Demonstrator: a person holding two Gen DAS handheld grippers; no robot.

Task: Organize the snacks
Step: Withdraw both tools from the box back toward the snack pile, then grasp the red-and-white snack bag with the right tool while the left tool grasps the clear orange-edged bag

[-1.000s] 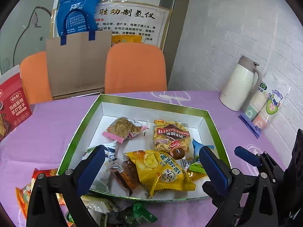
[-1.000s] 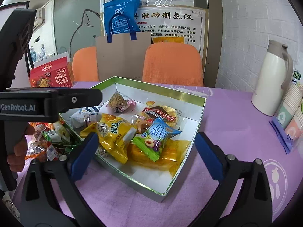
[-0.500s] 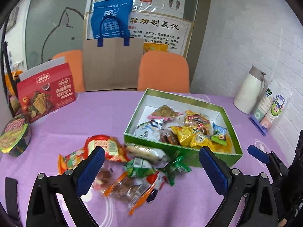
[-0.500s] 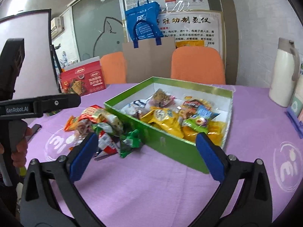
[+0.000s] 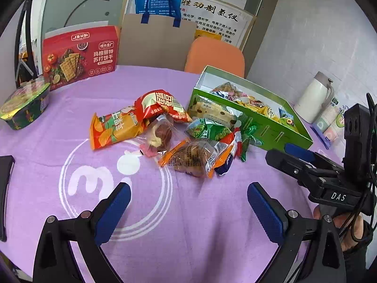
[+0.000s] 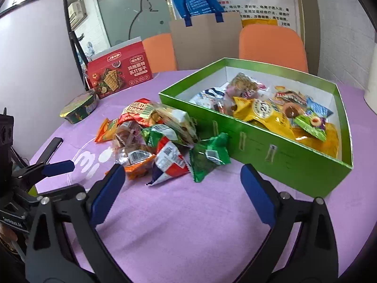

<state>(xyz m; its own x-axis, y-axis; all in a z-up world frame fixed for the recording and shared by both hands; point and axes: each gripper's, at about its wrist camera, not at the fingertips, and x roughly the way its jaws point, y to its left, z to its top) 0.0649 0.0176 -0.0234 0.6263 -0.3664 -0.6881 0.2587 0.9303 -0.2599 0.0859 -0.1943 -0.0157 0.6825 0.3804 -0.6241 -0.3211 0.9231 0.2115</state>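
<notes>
A green box [image 5: 271,129] [image 6: 259,141] with a white inside holds several snack packets, a yellow one [image 6: 264,110] among them. A loose pile of snacks lies on the purple tablecloth left of it: an orange chip bag [image 5: 115,127], a red bag [image 5: 160,106], a clear-wrapped pastry [image 5: 193,158], a green packet [image 6: 207,155] and a red-white packet [image 6: 169,162]. My left gripper [image 5: 186,200] is open and empty, above bare cloth in front of the pile. My right gripper [image 6: 181,184] is open and empty, just in front of the green and red-white packets.
A red cracker box [image 5: 80,56] and a round noodle bowl [image 5: 23,106] stand at the far left. A white thermos [image 5: 313,96] and a stack of paper cups [image 5: 329,122] are at the right. Orange chairs [image 6: 271,44] and a paper bag [image 5: 155,40] stand behind the table.
Both grippers have pulled back and to the left, from over the box to the cloth in front of the loose pile. Both stay open and empty.
</notes>
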